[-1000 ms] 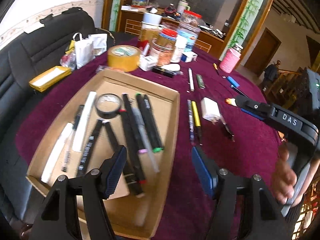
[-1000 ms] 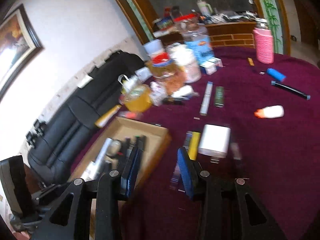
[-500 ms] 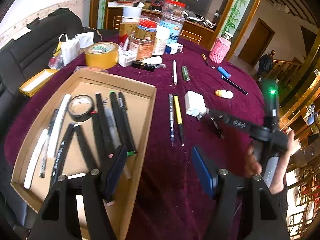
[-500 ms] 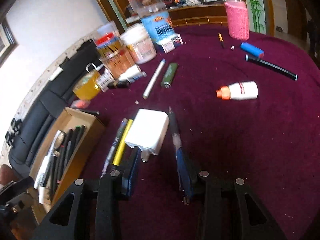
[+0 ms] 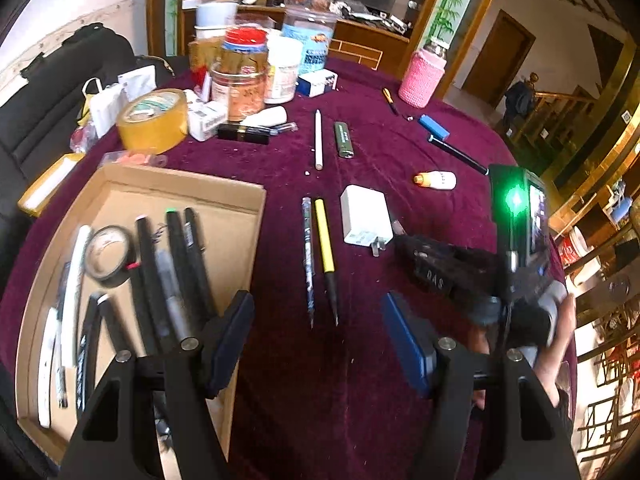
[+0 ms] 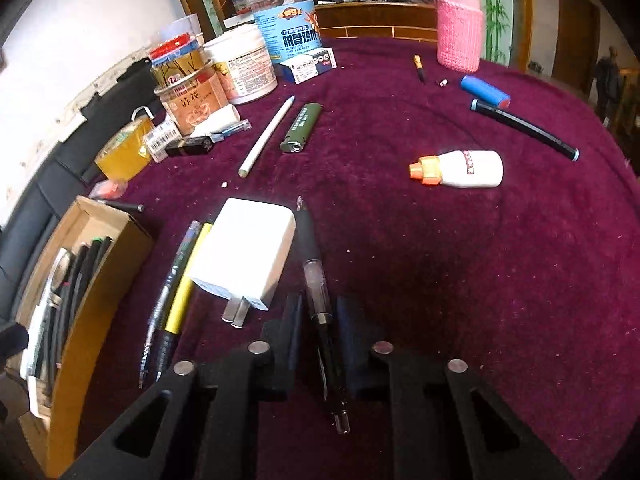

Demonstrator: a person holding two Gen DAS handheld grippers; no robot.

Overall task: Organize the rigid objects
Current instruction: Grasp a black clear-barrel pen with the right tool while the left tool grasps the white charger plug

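Observation:
A cardboard box (image 5: pixel 244 196) at the left holds several black markers and a roll of black tape (image 5: pixel 106 252). A blue pen (image 5: pixel 308 256), a yellow pen (image 5: pixel 326 248) and a white charger (image 5: pixel 364 220) lie on the purple cloth. My left gripper (image 5: pixel 318 344) is open and empty, hovering near the box's right wall. My right gripper (image 6: pixel 318 320) has its jaws closed in around a black and clear pen (image 6: pixel 316 280) that lies on the cloth beside the charger (image 6: pixel 244 252). The box also shows at the left of the right wrist view (image 6: pixel 100 280).
A white pencil (image 6: pixel 266 136), green lighter (image 6: pixel 300 128), white bottle with orange cap (image 6: pixel 460 168), black marker (image 6: pixel 524 128) and blue cylinder (image 6: pixel 484 90) lie further out. Jars (image 6: pixel 288 20), a tape roll (image 5: pixel 154 120) and a pink sleeved bottle (image 6: pixel 458 36) crowd the back.
My right gripper has dropped to the cloth and narrowed its jaws around the black pen. My left gripper has drifted right, away from the box.

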